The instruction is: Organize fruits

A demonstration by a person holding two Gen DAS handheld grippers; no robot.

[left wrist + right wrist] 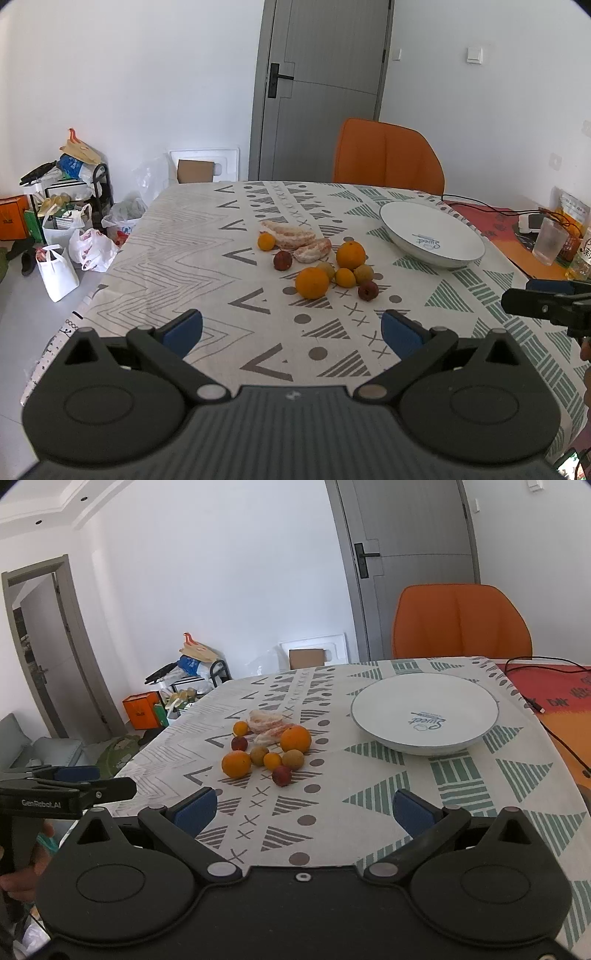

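A cluster of fruit lies mid-table on the patterned cloth: two large oranges (312, 282) (350, 254), small oranges (266, 242), brownish round fruits (364, 274), dark red fruits (368, 290) and peeled pomelo segments (291, 236). The same cluster (269, 747) shows in the right wrist view. An empty white bowl (432, 233) (424, 713) stands to its right. My left gripper (291, 334) is open, hovering short of the fruit, nothing between its fingers. My right gripper (304, 814) is open too, equally short of the fruit.
An orange chair (388, 157) stands at the table's far side. A black cable (546, 701) trails over the red mat on the right. A glass (549, 241) and packets sit at the far right. Bags and a rack (70, 221) crowd the floor left of the table.
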